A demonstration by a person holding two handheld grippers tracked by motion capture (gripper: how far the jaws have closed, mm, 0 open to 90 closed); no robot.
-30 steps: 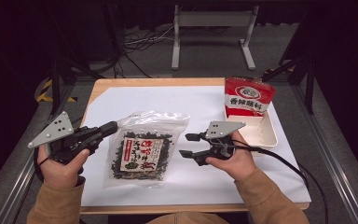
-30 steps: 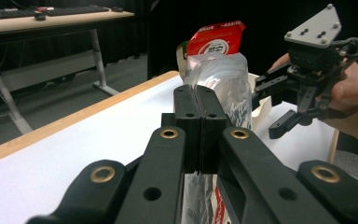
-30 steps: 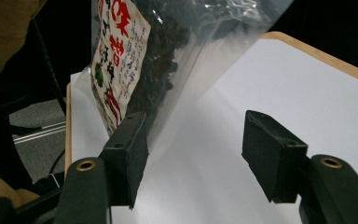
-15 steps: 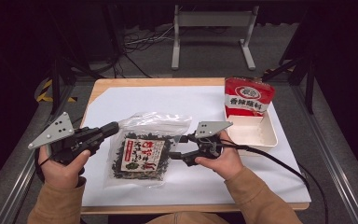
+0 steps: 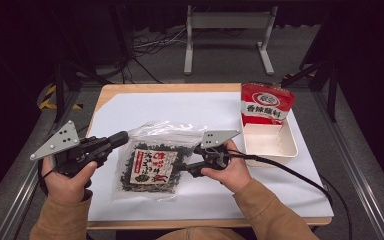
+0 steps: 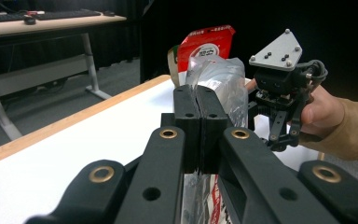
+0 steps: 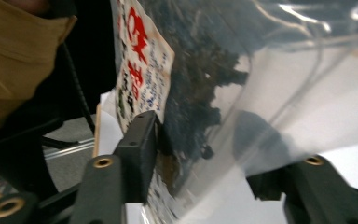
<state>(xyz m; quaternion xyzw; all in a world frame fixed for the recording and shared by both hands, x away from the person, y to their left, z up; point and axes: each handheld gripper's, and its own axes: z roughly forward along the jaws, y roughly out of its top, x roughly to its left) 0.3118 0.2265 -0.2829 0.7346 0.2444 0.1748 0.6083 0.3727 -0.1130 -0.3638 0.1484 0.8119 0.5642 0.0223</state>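
While left hand-held gripper [image 5: 117, 140] pinches clear bag [image 5: 150, 165], right hand-held gripper [image 5: 180, 167] closing around bag; white table [image 5: 180, 107], dark room.

Clear plastic bag [image 5: 152, 160] of dark dried leaves, red-lettered white label, lying flat mid-table on white sheet.

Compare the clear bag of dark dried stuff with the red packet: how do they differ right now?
The clear bag lies flat on the white sheet; the red packet stands upright in the white tray. The clear bag shows its dark contents; the red packet is opaque. The left gripper is shut on the clear bag's edge and the right gripper straddles its other side; the red packet is untouched. Both carry printed labels.
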